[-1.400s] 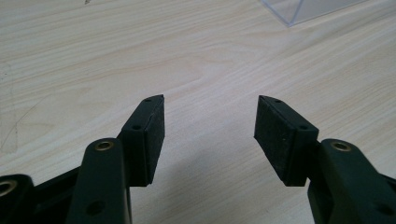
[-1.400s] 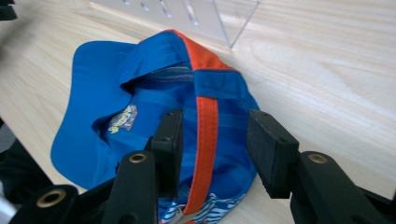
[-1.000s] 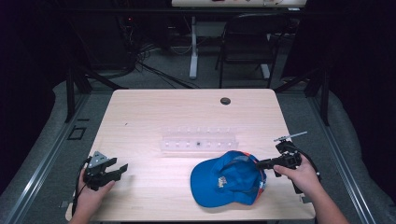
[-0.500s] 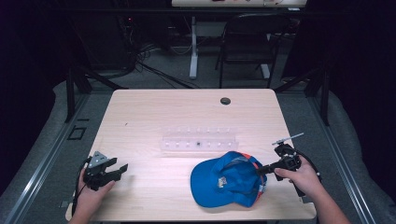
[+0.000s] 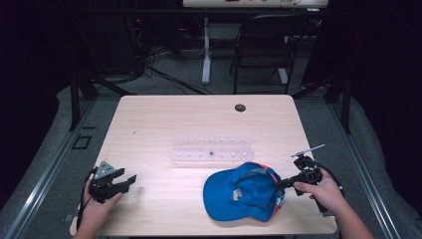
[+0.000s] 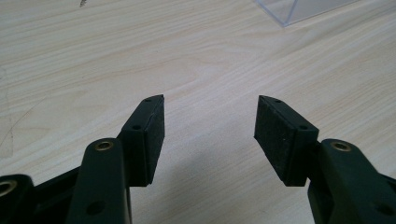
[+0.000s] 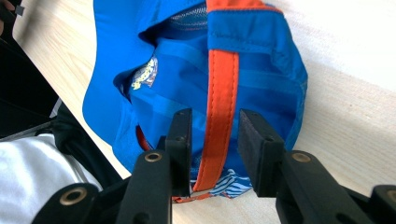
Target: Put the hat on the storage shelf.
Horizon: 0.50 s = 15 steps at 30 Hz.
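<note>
Pale wood table [image 5: 164,124] seen from above: blue cap [image 5: 241,191] at five o'clock, right gripper [image 5: 281,184] at its edge; left gripper [image 5: 128,180] at eight o'clock, clear tray [image 5: 211,148] central. Left gripper view: jaws wide apart, empty. Right gripper view: jaws straddle the cap's orange strap [image 7: 219,116], partly closed; contact unclear.

Background and bystander items around a pale wooden table [image 5: 159,124]

Clear plastic tray [image 5: 211,148] lying flat near mid-table, long side across, with small compartments and a dark speck in one of them; a corner of it at the top edge of the left gripper view [image 6: 299,9]. Round dark grommet hole [image 5: 240,107] near the far edge. Beyond the table, a black chair [image 5: 261,47], a white desk leg [image 5: 206,50] and loose cables [image 5: 159,64] on the floor. Grey floor mat [image 5: 54,149] along both sides.
</note>
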Motion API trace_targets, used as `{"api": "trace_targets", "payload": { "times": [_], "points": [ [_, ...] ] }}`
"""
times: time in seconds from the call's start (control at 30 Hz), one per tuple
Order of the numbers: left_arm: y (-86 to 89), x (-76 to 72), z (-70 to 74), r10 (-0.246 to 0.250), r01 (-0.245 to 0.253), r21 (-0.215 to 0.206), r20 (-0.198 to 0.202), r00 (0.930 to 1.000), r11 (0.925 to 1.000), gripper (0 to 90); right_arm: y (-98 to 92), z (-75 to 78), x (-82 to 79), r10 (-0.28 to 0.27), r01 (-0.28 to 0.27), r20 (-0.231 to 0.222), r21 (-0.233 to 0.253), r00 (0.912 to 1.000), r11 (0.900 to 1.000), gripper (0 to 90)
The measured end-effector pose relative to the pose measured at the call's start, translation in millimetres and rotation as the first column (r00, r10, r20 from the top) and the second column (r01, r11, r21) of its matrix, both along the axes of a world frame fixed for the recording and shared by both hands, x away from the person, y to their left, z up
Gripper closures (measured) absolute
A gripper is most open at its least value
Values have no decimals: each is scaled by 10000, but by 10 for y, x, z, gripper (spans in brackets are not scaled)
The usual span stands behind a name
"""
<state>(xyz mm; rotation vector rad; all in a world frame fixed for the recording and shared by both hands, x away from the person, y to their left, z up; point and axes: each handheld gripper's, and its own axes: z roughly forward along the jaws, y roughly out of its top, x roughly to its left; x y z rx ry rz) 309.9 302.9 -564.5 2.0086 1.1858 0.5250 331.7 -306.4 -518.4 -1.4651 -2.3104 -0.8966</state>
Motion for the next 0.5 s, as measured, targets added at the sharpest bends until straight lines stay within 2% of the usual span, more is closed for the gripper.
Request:
{"api": "trace_targets", "payload": {
  "times": [0.1, 0.23, 0.27, 0.3, 0.47, 0.5],
  "points": [
    [0, 0, 1, -1, 1, 13, 7, 10000, 10000, 433, 34, 0, -12, -94, 94, -36, 114, 9999, 9999, 733],
    [0, -1, 1, 0, 0, -2, 33, 10000, 10000, 434, 57, 29, -22, -250, 248, 107, 186, 9996, 9995, 761],
    [0, -1, 1, 0, 0, -2, 33, 10000, 10000, 434, 57, 29, -22, -250, 248, 107, 186, 9996, 9995, 761],
    [1, -3, 3, -1, 1, -6, 33, 10000, 10000, 434, 44, 40, -12, -28, 27, 83, 131, 10000, 9999, 763],
    [4, -3, 4, -3, 3, -13, 28, 10000, 10000, 434, 78, 99, -26, -142, 143, -85, 174, 9999, 9997, 772],
    [4, -3, 4, 0, 1, -16, 32, 10000, 10000, 433, 80, 113, -24, -9, 11, -115, 117, 9999, 9999, 773]
  ]
}}
